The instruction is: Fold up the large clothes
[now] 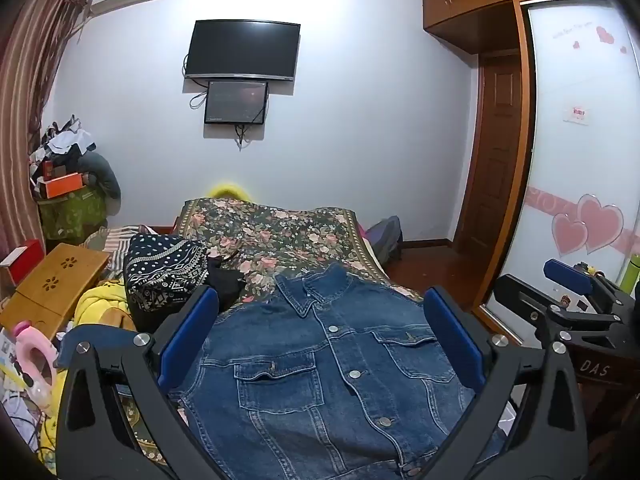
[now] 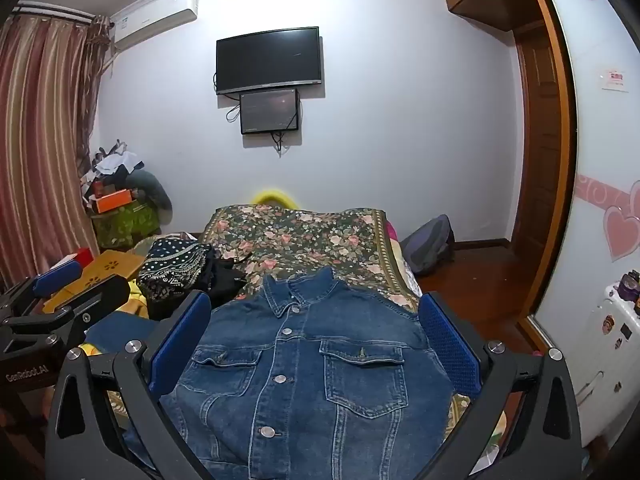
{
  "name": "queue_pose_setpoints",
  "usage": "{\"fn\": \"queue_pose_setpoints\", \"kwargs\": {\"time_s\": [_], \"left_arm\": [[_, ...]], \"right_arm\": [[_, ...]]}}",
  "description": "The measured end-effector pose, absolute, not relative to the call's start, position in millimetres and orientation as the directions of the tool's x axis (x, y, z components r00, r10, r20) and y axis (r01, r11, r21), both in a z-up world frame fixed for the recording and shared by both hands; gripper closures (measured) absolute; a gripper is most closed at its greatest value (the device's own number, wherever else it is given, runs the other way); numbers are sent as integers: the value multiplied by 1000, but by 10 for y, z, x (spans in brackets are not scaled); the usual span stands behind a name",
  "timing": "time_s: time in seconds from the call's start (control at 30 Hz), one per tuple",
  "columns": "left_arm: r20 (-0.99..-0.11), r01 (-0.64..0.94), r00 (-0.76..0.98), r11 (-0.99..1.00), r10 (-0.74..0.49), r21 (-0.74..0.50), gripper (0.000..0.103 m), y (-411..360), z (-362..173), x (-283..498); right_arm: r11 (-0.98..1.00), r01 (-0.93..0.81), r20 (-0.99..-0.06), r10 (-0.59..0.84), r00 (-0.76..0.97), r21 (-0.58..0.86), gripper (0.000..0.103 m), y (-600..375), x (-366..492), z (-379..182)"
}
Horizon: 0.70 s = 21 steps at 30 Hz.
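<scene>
I have the denim jacket [image 1: 320,360] spread front-up on the bed [image 1: 280,236], buttoned, collar toward the far end, its body filling the near end over the floral bedspread [image 2: 296,240]. Both tools hover above it: the left gripper [image 1: 320,336] and the right gripper [image 2: 316,344] each have their jaws spread wide, with nothing between them. I judge this as the very start of folding; the jacket lies flat with no fold made across its front (the sleeves I cannot place clearly, though a blue patch off the left edge of the bed may be one).

The next move, as I read it, calls for lowering each tool to a side of the jacket, pinching the thick denim at shoulder and hem, and carrying that side across the front. Heavy seams may resist a shallow pinch.

The left view shows the jacket's left flank, a wooden folding table [image 1: 52,284] and yellow bedding beside the bed. The right view shows the bed's right edge, bare floor, and a backpack [image 2: 428,244] near the wall.
</scene>
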<state>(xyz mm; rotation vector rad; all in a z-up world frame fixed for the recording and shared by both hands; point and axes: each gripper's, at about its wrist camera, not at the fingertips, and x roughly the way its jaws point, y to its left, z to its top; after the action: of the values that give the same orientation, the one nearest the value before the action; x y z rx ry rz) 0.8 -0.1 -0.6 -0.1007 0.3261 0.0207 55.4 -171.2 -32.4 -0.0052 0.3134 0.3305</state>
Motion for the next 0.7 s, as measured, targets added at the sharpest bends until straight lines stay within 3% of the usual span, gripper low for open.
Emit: {"fn": "queue_pose_setpoints", "kwargs": {"time_s": [0.7], "left_arm": [[-328, -34, 945, 993, -4, -110, 0, 46, -73, 33]], "right_arm": [[946, -317, -320, 322, 891, 69, 0, -1739, 580, -362]]}}
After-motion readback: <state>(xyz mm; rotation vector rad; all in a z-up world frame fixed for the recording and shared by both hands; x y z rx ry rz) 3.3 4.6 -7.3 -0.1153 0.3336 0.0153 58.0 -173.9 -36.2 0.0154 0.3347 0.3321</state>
